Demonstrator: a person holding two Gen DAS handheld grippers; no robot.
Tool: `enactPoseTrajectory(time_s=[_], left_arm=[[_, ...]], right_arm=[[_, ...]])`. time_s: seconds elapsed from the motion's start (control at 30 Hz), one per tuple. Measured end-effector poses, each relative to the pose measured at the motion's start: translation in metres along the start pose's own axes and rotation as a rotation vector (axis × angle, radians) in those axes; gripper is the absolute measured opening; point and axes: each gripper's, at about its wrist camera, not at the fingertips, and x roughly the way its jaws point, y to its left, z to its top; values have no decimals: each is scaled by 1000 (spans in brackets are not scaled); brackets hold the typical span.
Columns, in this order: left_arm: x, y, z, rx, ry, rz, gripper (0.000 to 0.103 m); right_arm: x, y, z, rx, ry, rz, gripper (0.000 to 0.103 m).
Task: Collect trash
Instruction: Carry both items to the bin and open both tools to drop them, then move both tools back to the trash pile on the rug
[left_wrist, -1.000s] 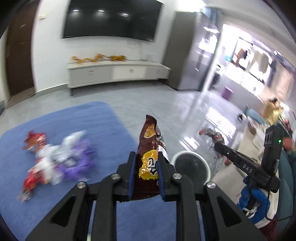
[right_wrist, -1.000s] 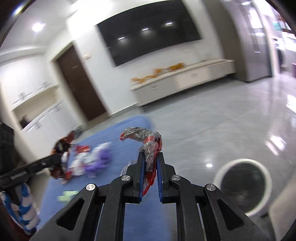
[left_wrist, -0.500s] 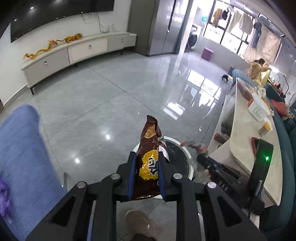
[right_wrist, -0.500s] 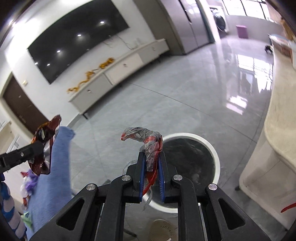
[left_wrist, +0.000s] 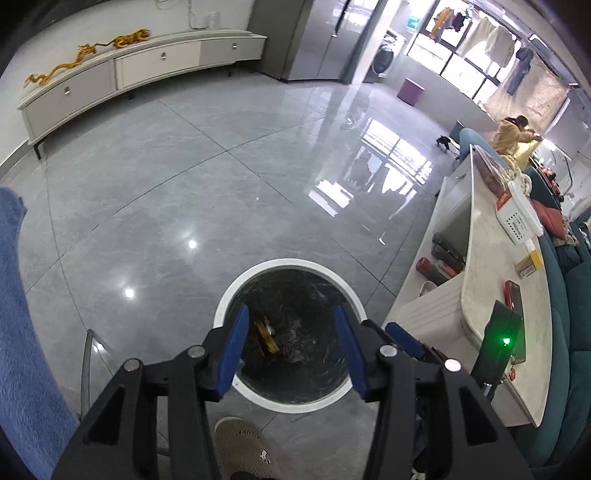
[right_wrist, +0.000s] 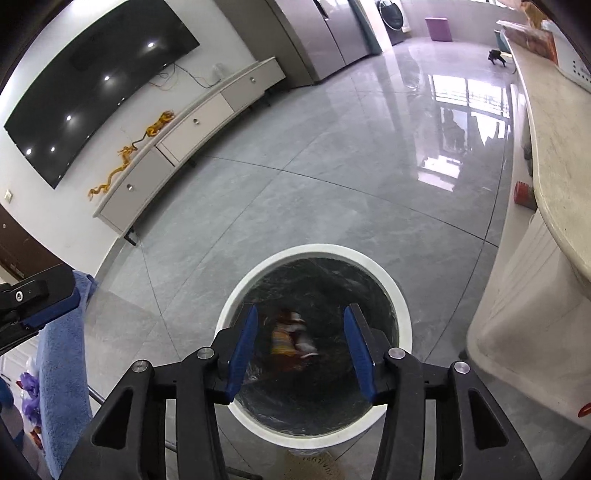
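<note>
Dropped snack wrappers (right_wrist: 291, 338), blurred, lying inside the black-lined trash bin (right_wrist: 400, 306), seen through the gap between the fingers of the right tool (right_wrist: 300, 345); brown-and-yellow wrapper (left_wrist: 266, 338) likewise down in the same bin (left_wrist: 288, 264) in the left wrist view, close to the near-left wall of the liner. Both tools spread, jaws just opened, nothing left between the blue pads; left tool (left_wrist: 291, 349) poised over the bin mouth beside the right one.

Release step, judged nearly complete. For a clean finish: jaws kept apart until each wrapper is clearly free of the pads, since thin foil may cling to rubber; tools held centred over the opening and lifted straight up, clear of the white rim and of each other. No shaking over the edge, or a light wrapper may drift onto the grey tiled floor (left_wrist: 221, 166).

More rubbish probably left: purple and red scraps (right_wrist: 29, 387) visible at the far left edge of the right wrist view, beside the blue rug (right_wrist: 62, 369), well apart from the bin. Return to that pile likely the next move, with jaws already open for the approach.

Surroundings: slipper toe (left_wrist: 245, 443) just in front of the bin; pale stone table (left_wrist: 495, 295) to the right, carrying small boxes and a phone; long white cabinet (right_wrist: 192, 122) under a wall-mounted screen (right_wrist: 92, 81); a person (left_wrist: 511, 136) seated far off by the windows.
</note>
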Motion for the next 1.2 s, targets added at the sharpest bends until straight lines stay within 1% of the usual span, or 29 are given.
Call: enactPoseTrajectory(time_s=[0.17,0.33,0.5,0.6,0.73,0.8,0.9,0.97,1.0,1.03,1.07,1.1,1.2], left_arm=[[-28,13,-17,-41,-66,48,47],[-75,17,-31,-33,-165,96,47],[-119,25,-45,-36,-216,150,47],[-149,38,-57,-66,-262,188,47],[-188,60,-73,-102,-321,272,49],[-203,69,-79,-122,-338,280,50],[-229,84,-93,-149,-372,312,54],[-246,94,-107,-172,-400,339,58],[-253,98,-114,-186,-411,352,63],[-262,105,-123,-210,-428,372,70],[-267,109,-130,-226,-442,390,73],[-274,113,-137,-244,-462,416,75],[-291,124,-167,-294,-506,505,75]], right_arm=[[-8,10,-3,-19,-8,-2,50],[-28,27,-5,-47,-40,-13,52],[-61,57,-4,-89,-93,-1,52],[-82,74,-5,-117,-128,15,53],[-110,107,-8,-156,-168,56,54],[-120,122,-9,-177,-176,77,55],[-135,149,-17,-223,-187,111,56],[-147,168,-22,-255,-196,137,58],[-152,176,-25,-271,-200,148,60],[-158,185,-28,-287,-205,158,61],[-162,193,-32,-301,-209,166,61],[-166,199,-35,-313,-212,174,62],[-178,223,-48,-358,-215,209,63]])
